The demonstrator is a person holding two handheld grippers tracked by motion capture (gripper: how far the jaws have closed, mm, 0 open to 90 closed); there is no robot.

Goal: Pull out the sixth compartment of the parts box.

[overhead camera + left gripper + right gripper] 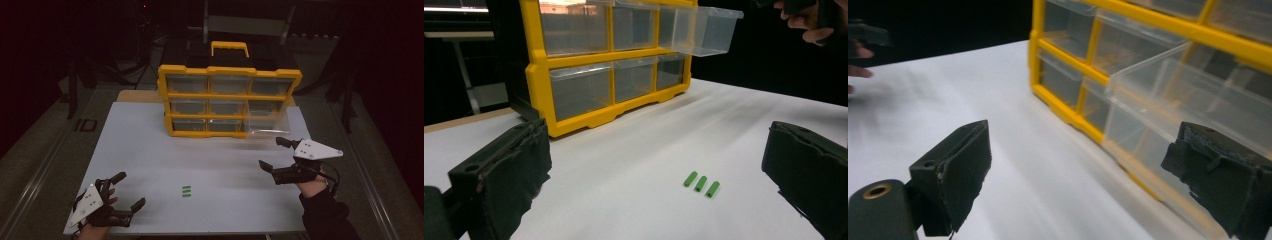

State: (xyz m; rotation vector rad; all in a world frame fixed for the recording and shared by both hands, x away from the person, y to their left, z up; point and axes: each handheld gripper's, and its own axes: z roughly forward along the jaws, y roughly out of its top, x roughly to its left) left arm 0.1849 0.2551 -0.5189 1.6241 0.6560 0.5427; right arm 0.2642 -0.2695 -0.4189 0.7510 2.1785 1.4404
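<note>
A yellow organiser (231, 71) with clear drawers stands upright at the back middle of the white table top (150, 150). Its middle-right drawer (267, 124) is pulled out toward me. Three small green cylinders (186, 191) lie side by side near the front middle. My left gripper (132, 188) is open at the front left corner, empty, with the green cylinders (701, 183) ahead between its jaws. My right gripper (271, 152) is open just in front of the pulled-out drawer (1188, 95), holding nothing and a little short of it.
The table's front edge runs just beneath both hands. Bare white surface lies between the organiser (589, 60) and the cylinders. A dark floor and stands surround the table. The person's other hand (804, 20) shows far off in the left gripper view.
</note>
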